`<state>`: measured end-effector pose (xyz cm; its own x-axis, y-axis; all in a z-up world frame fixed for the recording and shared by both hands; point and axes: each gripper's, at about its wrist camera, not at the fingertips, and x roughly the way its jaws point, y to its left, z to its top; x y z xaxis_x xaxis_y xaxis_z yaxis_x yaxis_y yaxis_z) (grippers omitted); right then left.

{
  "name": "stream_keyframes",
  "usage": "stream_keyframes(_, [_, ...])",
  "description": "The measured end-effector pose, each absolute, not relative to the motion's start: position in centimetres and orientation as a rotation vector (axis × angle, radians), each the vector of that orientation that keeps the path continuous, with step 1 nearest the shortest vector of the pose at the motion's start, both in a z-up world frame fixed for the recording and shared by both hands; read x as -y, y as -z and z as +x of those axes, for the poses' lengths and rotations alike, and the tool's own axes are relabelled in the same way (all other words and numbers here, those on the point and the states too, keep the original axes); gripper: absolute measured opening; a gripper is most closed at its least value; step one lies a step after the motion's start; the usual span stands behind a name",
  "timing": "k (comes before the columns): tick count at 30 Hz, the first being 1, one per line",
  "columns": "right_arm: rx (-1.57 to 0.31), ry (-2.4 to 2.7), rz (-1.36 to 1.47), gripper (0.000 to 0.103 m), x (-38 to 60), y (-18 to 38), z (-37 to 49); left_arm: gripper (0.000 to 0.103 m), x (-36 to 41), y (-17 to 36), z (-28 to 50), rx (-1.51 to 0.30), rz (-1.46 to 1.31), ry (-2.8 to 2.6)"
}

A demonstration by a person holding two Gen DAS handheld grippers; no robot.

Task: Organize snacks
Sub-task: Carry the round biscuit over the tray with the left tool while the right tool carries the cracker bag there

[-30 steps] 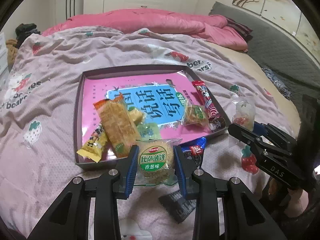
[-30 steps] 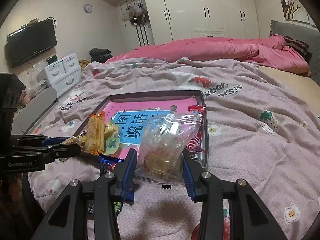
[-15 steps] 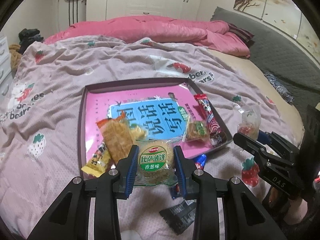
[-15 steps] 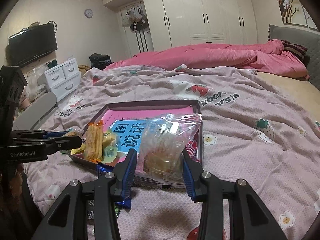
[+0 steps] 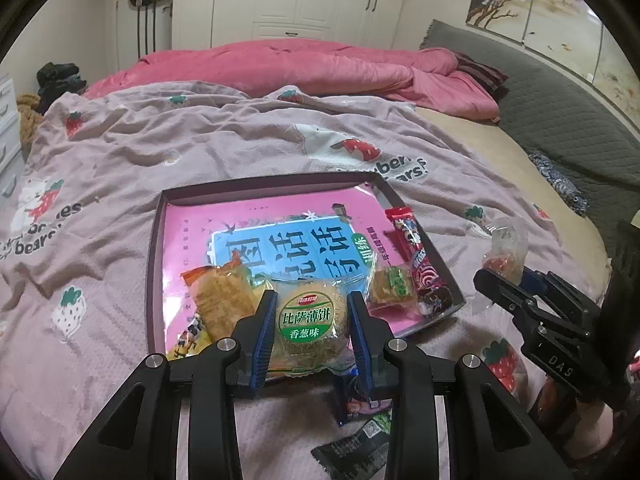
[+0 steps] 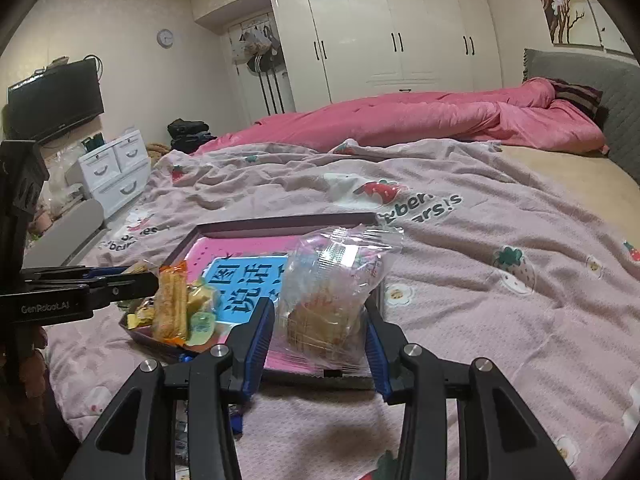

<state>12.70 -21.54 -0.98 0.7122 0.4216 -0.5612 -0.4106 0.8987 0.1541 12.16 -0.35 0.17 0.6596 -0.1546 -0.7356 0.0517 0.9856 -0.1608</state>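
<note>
Left gripper (image 5: pixel 312 330) pinches a round cracker pack (image 5: pixel 307 326) with a green label, blue pads pressed on both its sides, held over the near edge of the tray (image 5: pixel 157 256). Right gripper (image 6: pixel 320 340) pinches a clear bag (image 6: pixel 332 300) of snacks between its pads, held above the tray's near right corner.

Tray sits on the bed (image 5: pixel 160 148), on a pink strawberry-print sheet. In the tray: an orange wafer pack (image 5: pixel 220 300) at left, a yellow wrapper (image 5: pixel 188 340) near the front-left corner, a small green-label pack (image 5: pixel 390 290) at right, and a red bar (image 5: pixel 416 252) lying along the right wall. A pink-and-blue book cover lines the tray floor.

Outside the tray, on the sheet near the left gripper: a blue wrapper (image 5: pixel 356 400) and a black packet (image 5: pixel 352 454).
</note>
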Motion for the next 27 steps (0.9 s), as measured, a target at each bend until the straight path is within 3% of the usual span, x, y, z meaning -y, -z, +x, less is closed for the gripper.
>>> stream_keyframes(27, [-0.633, -0.474, 0.026, 0.044, 21.0, 1.8, 15.9, 0.036, 2.7, 3.7, 16.9, -0.893, -0.095, 0.11])
